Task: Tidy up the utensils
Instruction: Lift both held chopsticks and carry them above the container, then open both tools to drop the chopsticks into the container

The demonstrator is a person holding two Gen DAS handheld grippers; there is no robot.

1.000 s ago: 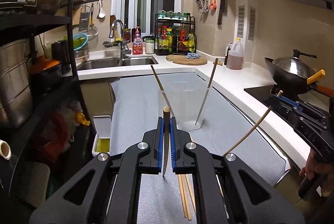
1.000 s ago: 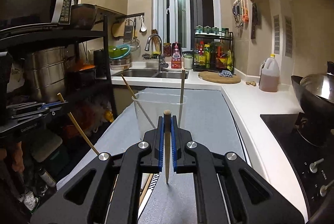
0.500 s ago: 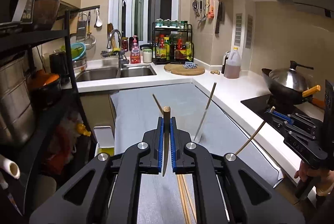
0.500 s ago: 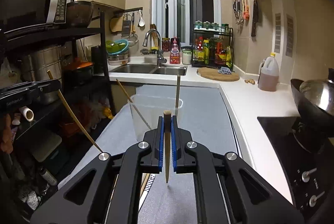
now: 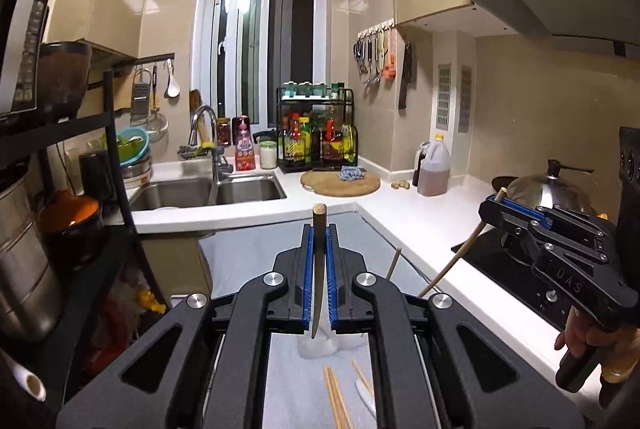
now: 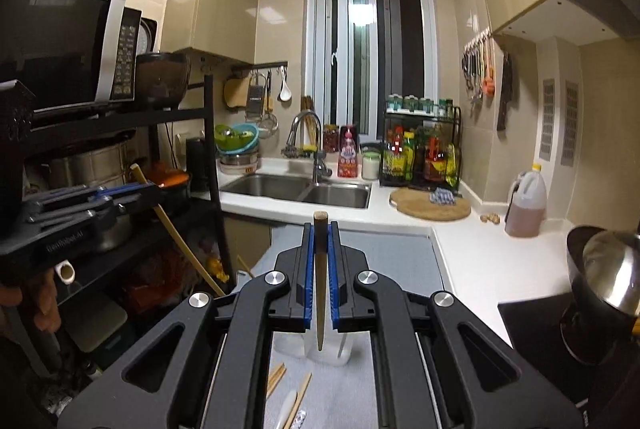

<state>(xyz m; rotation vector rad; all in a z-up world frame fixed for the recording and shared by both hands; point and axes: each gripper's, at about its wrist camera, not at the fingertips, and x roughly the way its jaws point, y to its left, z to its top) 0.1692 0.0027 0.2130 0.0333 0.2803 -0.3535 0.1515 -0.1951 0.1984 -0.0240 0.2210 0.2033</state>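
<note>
Blue pads on my left hand-held gripper [image 5: 319, 241] are pressed together on a dark-tipped chopstick [image 5: 318, 269], which stands upright through the centre of the left wrist frame, its cut end poking above the pads. My right hand-held gripper [image 6: 320, 241] pinches a second chopstick [image 6: 320, 281] the same way, upright in the middle of its own frame.

Compared with a second ago, both views have climbed. The clear plastic cup [image 5: 318, 345], which then stood in full sight beyond the left pads, now shows only as a pale patch low in the frame between the gripper's arms, under the chopstick's tip. One of the two sticks leaning in it [image 5: 393, 262] rises just right of the pads; I cannot make out the other. In the right wrist view the cup [image 6: 328, 349] has likewise dropped to the lower centre, largely hidden by the gripper body.

Loose chopsticks [image 5: 335, 399] lie on the grey mat [image 5: 256, 249] at the bottom of the left frame, with a white spoon [image 5: 366, 393] just beside them. The mat covers the surface [image 5: 420, 225], whose white edge runs off to the right.

Each gripper appears in the other's view: the right one at the right edge of the left frame, higher than before, and the left one at the left edge of the right frame, each with its stick slanting down.
</note>
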